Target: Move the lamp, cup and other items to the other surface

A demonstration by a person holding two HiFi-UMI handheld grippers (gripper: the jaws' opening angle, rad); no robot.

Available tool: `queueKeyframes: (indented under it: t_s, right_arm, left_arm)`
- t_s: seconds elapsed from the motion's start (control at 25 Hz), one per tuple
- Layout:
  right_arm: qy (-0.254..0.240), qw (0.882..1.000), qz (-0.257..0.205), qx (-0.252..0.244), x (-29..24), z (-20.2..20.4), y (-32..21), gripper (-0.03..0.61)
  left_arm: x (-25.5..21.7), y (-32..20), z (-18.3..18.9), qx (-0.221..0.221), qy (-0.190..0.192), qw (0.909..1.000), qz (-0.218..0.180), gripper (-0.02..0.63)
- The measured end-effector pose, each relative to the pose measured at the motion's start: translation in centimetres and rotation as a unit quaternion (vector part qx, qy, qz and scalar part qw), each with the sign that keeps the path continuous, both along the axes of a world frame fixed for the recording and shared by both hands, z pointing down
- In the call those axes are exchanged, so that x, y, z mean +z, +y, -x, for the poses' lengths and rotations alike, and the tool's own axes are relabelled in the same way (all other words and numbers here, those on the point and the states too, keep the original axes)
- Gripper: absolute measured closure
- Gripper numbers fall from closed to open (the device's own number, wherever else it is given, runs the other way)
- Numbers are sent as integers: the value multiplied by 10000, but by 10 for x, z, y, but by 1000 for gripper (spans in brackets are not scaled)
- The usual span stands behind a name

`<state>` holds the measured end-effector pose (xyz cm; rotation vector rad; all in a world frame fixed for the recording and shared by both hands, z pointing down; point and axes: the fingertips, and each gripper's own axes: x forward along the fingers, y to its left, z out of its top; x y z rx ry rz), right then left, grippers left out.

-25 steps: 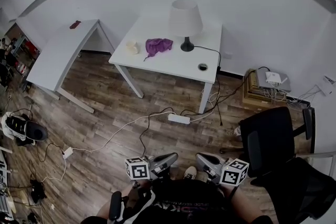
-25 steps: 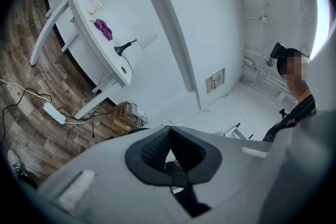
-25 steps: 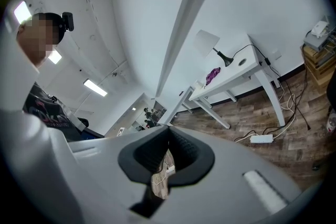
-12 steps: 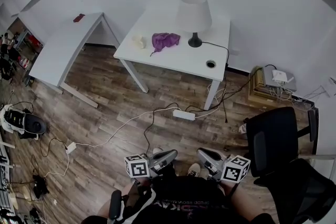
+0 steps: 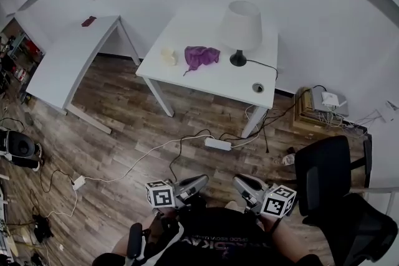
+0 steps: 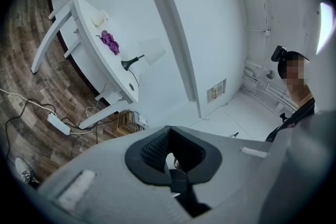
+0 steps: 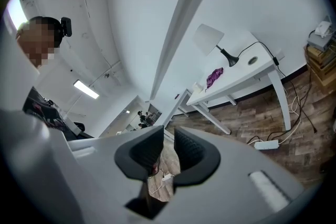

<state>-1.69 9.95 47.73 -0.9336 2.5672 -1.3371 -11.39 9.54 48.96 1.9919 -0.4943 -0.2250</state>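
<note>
A white-shaded lamp (image 5: pixel 240 25) stands on a white table (image 5: pixel 206 81) across the room. A purple cloth (image 5: pixel 201 57) and a cream cup (image 5: pixel 168 57) lie to its left. In the left gripper view the lamp (image 6: pixel 149 52) and cloth (image 6: pixel 110 42) are small and far; the right gripper view shows the lamp (image 7: pixel 208 38) just as distant. Both grippers hang low in front of me, far from the table. My left gripper (image 5: pixel 194 184) is shut and empty. My right gripper (image 5: pixel 242 184) is slightly open; its jaws have just been opening, with nothing between them.
A second white table (image 5: pixel 62 62) stands at the left with a small dark red object (image 5: pixel 88 21) on it. A power strip (image 5: pixel 217 143) and cables cross the wood floor. A black office chair (image 5: pixel 324 174) is at my right, a box with a router (image 5: pixel 321 101) beyond it.
The whole room has shifted in the head view: the lamp table now sits further right and slightly larger. Both grippers keep their place low in front of me.
</note>
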Motion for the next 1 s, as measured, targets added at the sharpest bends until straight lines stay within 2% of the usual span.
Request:
queueKeyframes:
  t_s: [0.32, 0.48, 0.72, 1.0]
  right_arm:
    - [126, 9999, 91, -3, 6, 58, -40, 511]
    - [126, 9998, 124, -98, 10, 99, -65, 511]
    - [91, 9987, 12, -503, 6, 165, -92, 508]
    - [185, 9965, -70, -817, 4, 213, -107, 506]
  left_arm:
    - [6, -38, 62, -70, 90, 9999, -17, 617]
    - [15, -54, 108, -366, 162, 9992, 65, 618]
    - [12, -66, 174, -783, 43, 9969, 77, 618]
    - [17, -69, 223, -1183, 161, 9928, 54, 618]
